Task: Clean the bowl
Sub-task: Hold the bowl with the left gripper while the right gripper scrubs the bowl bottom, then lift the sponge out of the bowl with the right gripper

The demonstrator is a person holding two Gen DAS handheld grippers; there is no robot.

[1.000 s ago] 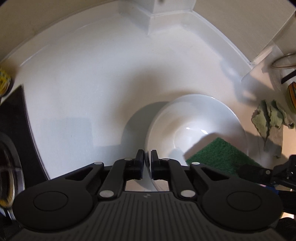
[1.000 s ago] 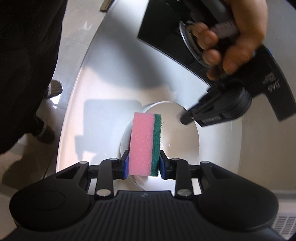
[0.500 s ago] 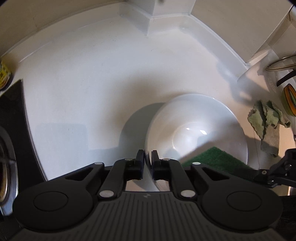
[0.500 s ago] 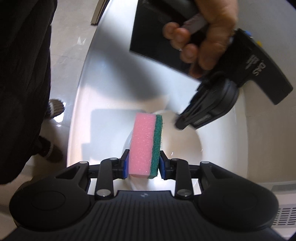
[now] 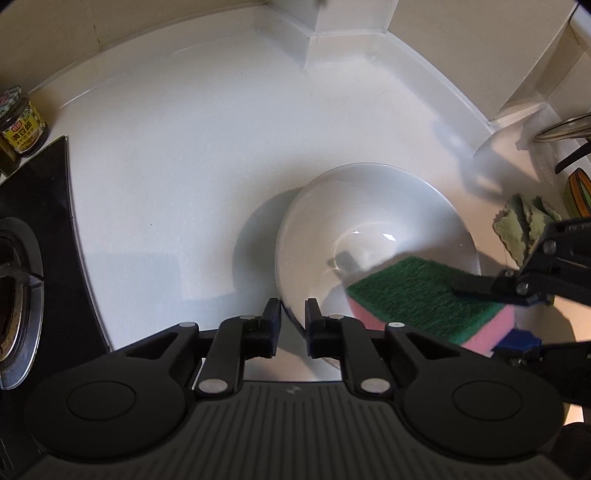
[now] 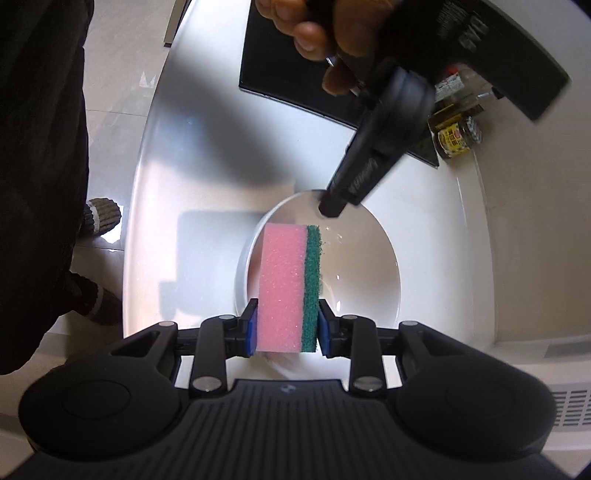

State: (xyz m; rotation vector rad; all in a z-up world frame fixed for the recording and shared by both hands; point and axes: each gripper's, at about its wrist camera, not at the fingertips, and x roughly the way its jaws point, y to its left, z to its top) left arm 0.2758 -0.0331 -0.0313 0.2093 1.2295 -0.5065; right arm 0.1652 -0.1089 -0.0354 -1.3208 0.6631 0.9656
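A white bowl [image 5: 369, 206] [image 6: 362, 266] stands on the white counter [image 5: 166, 166]. My left gripper [image 5: 292, 317] straddles the bowl's near rim; its jaws are opening, and a gap shows between the pads and the rim. In the right wrist view the left gripper [image 6: 332, 206], held by a hand [image 6: 314, 33], points down at the bowl's far rim. My right gripper [image 6: 284, 325] is shut on a pink sponge with a green scouring face [image 6: 284, 280]. The sponge [image 5: 417, 295] hangs over the bowl's inside, green face toward the hollow.
A black hob [image 5: 33, 206] with a burner lies left of the bowl, and a labelled jar [image 5: 20, 123] [image 6: 458, 134] stands behind it. A green cloth [image 5: 524, 225] lies to the right. The person's dark clothing and socked feet [image 6: 103, 218] are beside the counter edge.
The left gripper's jaws have parted from their tight hold on the bowl's rim. The sponge has come further over the bowl. In the right wrist view the left gripper has shifted right.
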